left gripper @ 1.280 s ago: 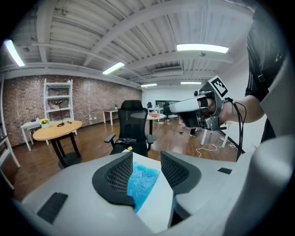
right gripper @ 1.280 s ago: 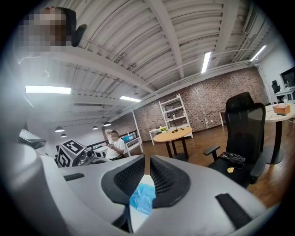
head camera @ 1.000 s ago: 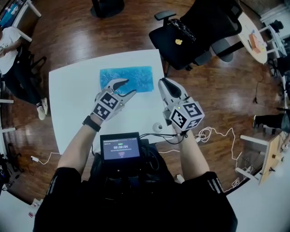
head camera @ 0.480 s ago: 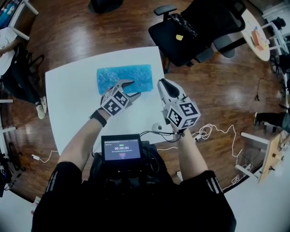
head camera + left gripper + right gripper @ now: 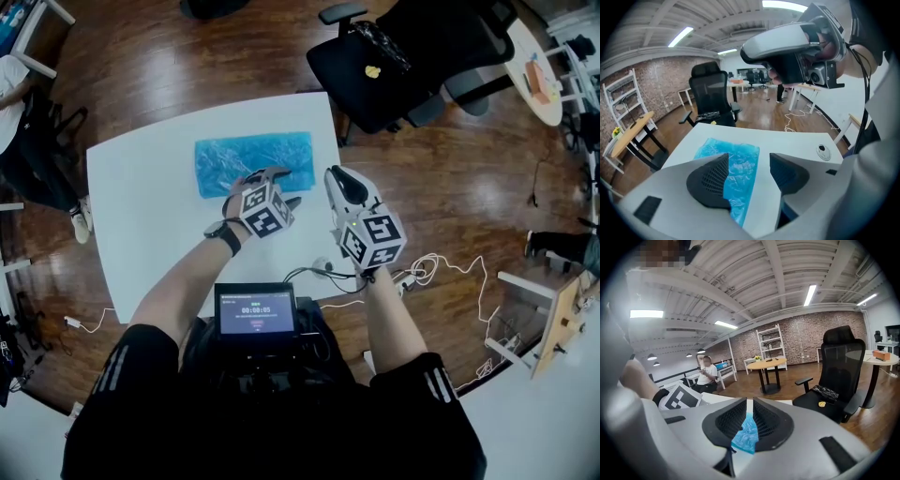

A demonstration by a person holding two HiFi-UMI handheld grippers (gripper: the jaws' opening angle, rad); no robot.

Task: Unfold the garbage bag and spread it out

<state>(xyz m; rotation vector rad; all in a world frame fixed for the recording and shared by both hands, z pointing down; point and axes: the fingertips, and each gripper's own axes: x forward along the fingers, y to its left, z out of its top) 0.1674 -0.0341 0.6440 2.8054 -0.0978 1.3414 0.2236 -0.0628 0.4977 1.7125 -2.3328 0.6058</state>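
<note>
- the small screen (image 5: pixel 255 309) at the person's chest shows a line of digits like a timer, too small to read surely; each gripper carries a cube with black and white square markers.
- a white table (image 5: pixel 141 216) stands on a dark wooden floor (image 5: pixel 187 66); a black office chair (image 5: pixel 394 66) is past its far right corner.
- the right gripper view shows a brick wall (image 5: pixel 806 338), a round wooden table (image 5: pixel 768 364) and a seated person (image 5: pixel 708 376) in a white shirt.
- the garbage bag (image 5: pixel 253 150) is blue, see-through and crinkled, folded into a flat rectangle on the far half of the table.
- the left gripper (image 5: pixel 281 186) is over the bag's near edge; its jaws stand wide and have just been opening, with nothing pressed between them and the bag showing on the table beyond the gap.
- the right gripper (image 5: pixel 336 173) is just right of the bag; its jaws leave only a narrow slit, gripping nothing, and the blue bag shows through it.
</note>
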